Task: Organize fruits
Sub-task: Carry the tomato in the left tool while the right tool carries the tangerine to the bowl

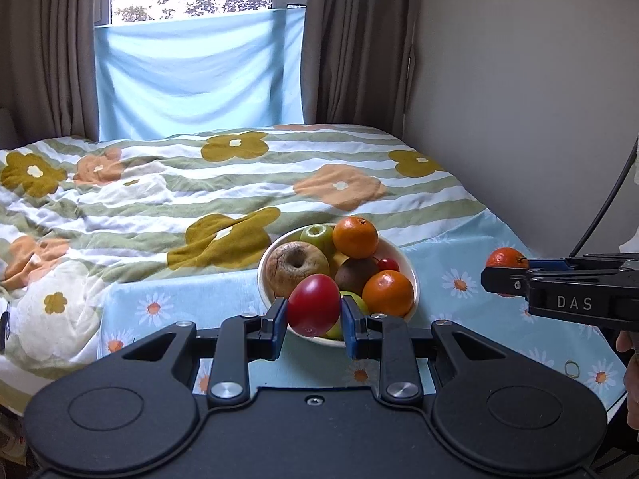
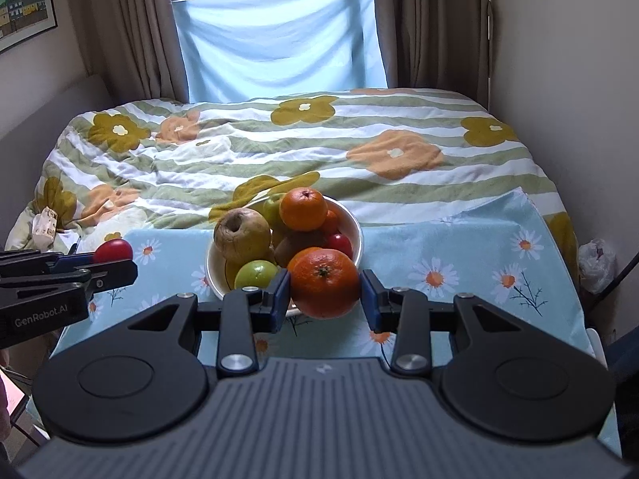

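**Hidden and cut-off parts**

In the white bowl (image 1: pixel 413 283), fruit low in the pile is mostly covered: a red piece (image 1: pixel 388 265) at 3 o'clock peeks out between two oranges, its kind unclear. The framed picture (image 2: pixel 24 0) at 10 o'clock is cut by the edge. A hand (image 1: pixel 631 363) at 4 o'clock shows only partly.

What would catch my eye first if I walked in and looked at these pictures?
Probably the white bowl heaped with oranges, apples and other fruit, sitting on a daisy-print cloth at the foot of a flowered bed. Then the two black hand-held tools in front of it: the left gripper pinches a red fruit, and the right gripper clamps a big orange, both held up just in front of the bowl.
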Tool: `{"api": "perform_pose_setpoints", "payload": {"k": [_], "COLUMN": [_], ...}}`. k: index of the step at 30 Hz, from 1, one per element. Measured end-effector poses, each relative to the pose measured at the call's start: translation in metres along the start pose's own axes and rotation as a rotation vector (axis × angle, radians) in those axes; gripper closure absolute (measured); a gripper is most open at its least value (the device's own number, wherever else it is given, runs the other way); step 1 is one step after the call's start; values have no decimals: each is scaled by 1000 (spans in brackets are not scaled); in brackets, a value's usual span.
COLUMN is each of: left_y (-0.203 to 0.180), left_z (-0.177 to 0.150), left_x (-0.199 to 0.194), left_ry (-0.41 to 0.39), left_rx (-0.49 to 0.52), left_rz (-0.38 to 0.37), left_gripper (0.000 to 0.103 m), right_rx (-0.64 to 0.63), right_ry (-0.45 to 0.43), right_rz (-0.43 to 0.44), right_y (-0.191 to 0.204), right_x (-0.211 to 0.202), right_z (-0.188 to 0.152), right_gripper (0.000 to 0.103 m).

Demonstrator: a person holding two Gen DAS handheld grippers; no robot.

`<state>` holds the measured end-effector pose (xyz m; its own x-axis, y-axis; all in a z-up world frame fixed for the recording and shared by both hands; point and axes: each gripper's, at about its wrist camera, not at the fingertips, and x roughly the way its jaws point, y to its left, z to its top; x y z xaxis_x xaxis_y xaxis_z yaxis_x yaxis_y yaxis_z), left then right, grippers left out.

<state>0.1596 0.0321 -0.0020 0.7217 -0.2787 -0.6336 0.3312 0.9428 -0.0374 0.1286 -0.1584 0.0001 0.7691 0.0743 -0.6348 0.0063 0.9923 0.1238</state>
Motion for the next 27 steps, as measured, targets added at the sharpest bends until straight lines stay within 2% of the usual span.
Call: {"api": "perform_pose_setpoints", "payload": {"k": [5, 14, 27], "left_y": [-1, -14, -37], "left_z": [15, 31, 35], "left_x": [35, 102, 161], "left_ry": [8, 47, 104], "left_rx": [32, 81, 131], "left_rz": [-28, -27, 9], "left_gripper": [72, 72, 72], "right_rx": [2, 6, -3], "right_ry": [4, 34, 86], "right_rz": [3, 20, 39], "right_y": [9, -7, -38], "right_x": [25, 69, 109], "right_z": [13, 32, 43], "right_gripper": [51, 51, 51]}}
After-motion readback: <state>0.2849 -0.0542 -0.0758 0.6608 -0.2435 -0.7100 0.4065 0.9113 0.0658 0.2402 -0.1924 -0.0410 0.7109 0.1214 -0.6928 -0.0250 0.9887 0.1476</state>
